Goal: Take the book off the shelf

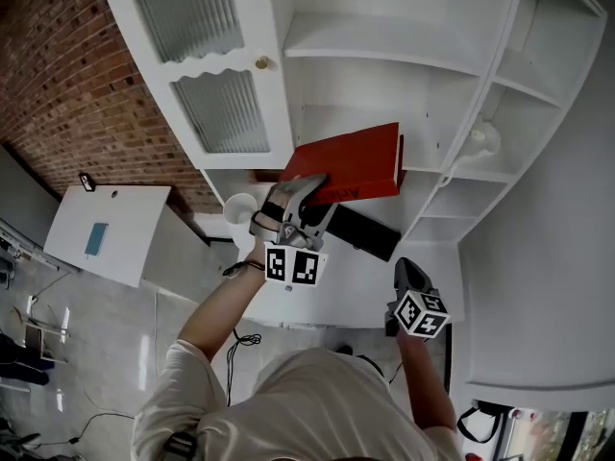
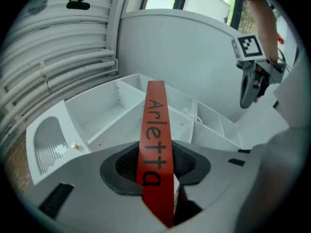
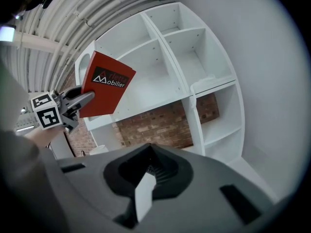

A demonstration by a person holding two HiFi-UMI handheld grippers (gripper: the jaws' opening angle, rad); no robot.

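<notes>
My left gripper (image 1: 300, 198) is shut on the lower end of a red book (image 1: 351, 166). It holds the book tilted in front of the white shelf unit (image 1: 384, 56). In the left gripper view the book's red spine (image 2: 156, 130) with black lettering runs up between the pads, and my left gripper (image 2: 156, 168) clamps it. The right gripper view shows the book's cover (image 3: 104, 84) out in front of the shelf (image 3: 180, 57), with the left gripper (image 3: 73, 101) under it. My right gripper (image 1: 413, 291) hangs lower right, jaws together and empty (image 3: 148, 178).
A cabinet door with ribbed glass (image 1: 207, 65) and a brass knob (image 1: 261, 63) stands left of the shelf. A black oblong object (image 1: 365, 230) and a white round thing (image 1: 240, 207) lie on the counter below. A brick wall (image 1: 67, 84) is at left.
</notes>
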